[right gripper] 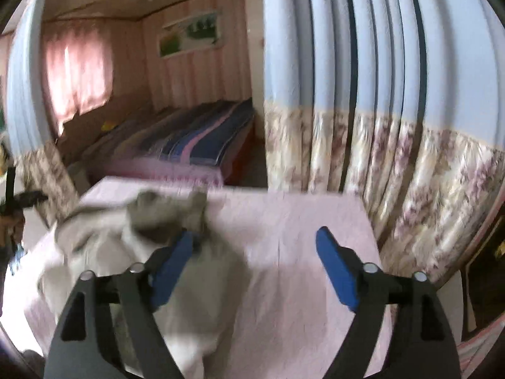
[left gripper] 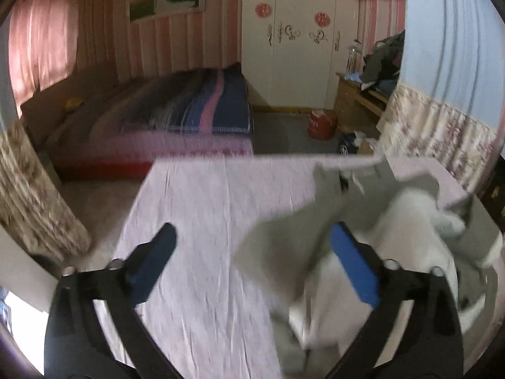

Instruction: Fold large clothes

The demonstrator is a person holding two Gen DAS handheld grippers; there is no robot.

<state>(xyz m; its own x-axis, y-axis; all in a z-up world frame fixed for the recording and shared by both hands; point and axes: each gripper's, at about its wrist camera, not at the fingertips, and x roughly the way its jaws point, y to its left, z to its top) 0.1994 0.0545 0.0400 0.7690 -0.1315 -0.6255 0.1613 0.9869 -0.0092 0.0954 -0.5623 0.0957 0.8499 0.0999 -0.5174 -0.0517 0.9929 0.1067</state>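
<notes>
**Ana:** Looking close in first: the left gripper [left gripper: 252, 249] has its jaws spread as wide as they go, nothing between the blue pads, only pink cloth showing through the gap.

**Ben:** Same on the other side. The right gripper [right gripper: 255, 252] stands well open and empty too.

**Ana:** So where's the garment?

**Ben:** The grey-and-white garment [left gripper: 363, 221] lies in a loose, rumpled heap just outside the left gripper's right-hand jaw, and behind the right gripper's left-hand jaw. It's blurred, so I can't tell which part is a sleeve.

**Ana:** No neat edges, then. I'd judge the folding barely begun: spreading flat and every fold still to come.

**Ben:** Plenty of bare surface [right gripper: 300, 221] ahead of the jaws. Farther off, the striped bed [left gripper: 189, 107] and the wardrobe [left gripper: 300, 31].
</notes>
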